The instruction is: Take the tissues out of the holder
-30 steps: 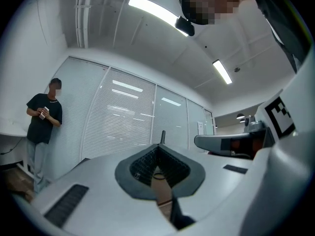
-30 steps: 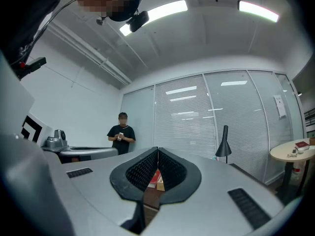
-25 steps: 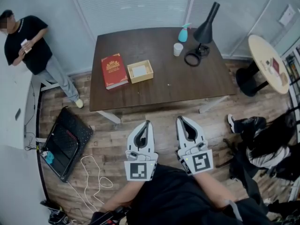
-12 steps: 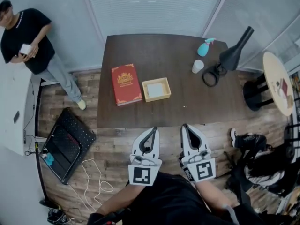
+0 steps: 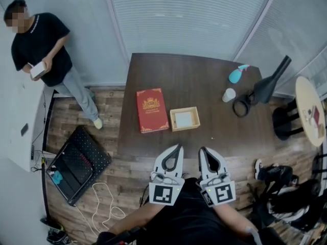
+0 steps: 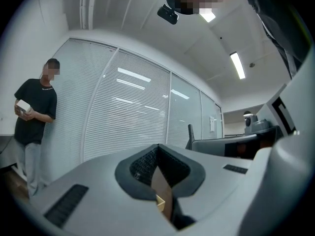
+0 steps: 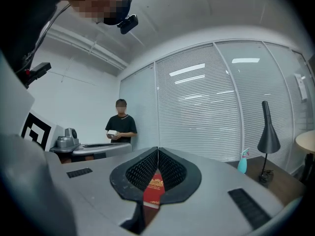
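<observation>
Holder [image 5: 172, 121]: open wooden box on your surface [image 5: 204, 80], just right of the red book [image 5: 152, 110]; white tissues [image 5: 184, 119] lie inside it.
Your left tongs [image 5: 178, 147]: tips closed together, gripping nothing, short of the surface's near edge.
Your right tongs [image 5: 202, 149]: closed likewise, empty, beside the left pair.
Cup [image 5: 229, 94]: right part of the surface; contents not visible.

Side table [image 5: 305, 98] cut off at rt edge. Holder [image 5: 184, 119]: white contents too small to ID. Red book [image 7: 153, 191] mostly hidden behind right gripper [image 7: 157, 150].
</observation>
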The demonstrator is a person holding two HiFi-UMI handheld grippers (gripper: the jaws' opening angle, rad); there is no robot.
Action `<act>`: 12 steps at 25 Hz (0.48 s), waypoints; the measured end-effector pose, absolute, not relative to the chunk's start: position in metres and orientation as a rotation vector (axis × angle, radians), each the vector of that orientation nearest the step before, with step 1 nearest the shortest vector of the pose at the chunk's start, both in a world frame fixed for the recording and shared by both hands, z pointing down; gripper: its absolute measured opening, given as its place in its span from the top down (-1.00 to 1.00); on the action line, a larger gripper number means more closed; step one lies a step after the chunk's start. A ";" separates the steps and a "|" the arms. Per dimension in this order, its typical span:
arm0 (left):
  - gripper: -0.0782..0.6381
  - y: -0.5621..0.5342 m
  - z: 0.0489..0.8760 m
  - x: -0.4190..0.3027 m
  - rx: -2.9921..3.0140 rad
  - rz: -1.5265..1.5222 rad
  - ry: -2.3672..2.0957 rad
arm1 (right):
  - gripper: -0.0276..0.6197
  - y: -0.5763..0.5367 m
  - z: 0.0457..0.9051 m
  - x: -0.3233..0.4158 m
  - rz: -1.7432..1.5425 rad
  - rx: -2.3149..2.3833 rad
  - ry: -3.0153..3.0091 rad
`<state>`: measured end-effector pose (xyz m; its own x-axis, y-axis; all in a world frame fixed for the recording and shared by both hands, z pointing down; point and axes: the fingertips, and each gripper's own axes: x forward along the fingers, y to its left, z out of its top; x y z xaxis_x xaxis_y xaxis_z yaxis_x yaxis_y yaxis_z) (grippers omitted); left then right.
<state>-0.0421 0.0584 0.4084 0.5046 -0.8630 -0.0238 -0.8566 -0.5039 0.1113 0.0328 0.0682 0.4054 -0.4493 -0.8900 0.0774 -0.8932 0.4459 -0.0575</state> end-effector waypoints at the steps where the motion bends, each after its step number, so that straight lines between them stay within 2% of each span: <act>1: 0.79 0.055 0.408 -0.044 2.636 -0.122 -1.533 | 0.89 0.065 0.405 0.030 0.136 1.612 -2.652; 12: 0.79 0.034 0.417 -0.043 2.500 -0.107 -1.673 | 0.89 0.025 0.416 0.044 0.188 1.465 -2.705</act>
<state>-0.0431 0.0343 0.4167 0.3824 -0.9239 0.0145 -0.9146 -0.3762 0.1484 0.0444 0.0248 0.4158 -0.5465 -0.8301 0.1103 -0.8374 0.5409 -0.0783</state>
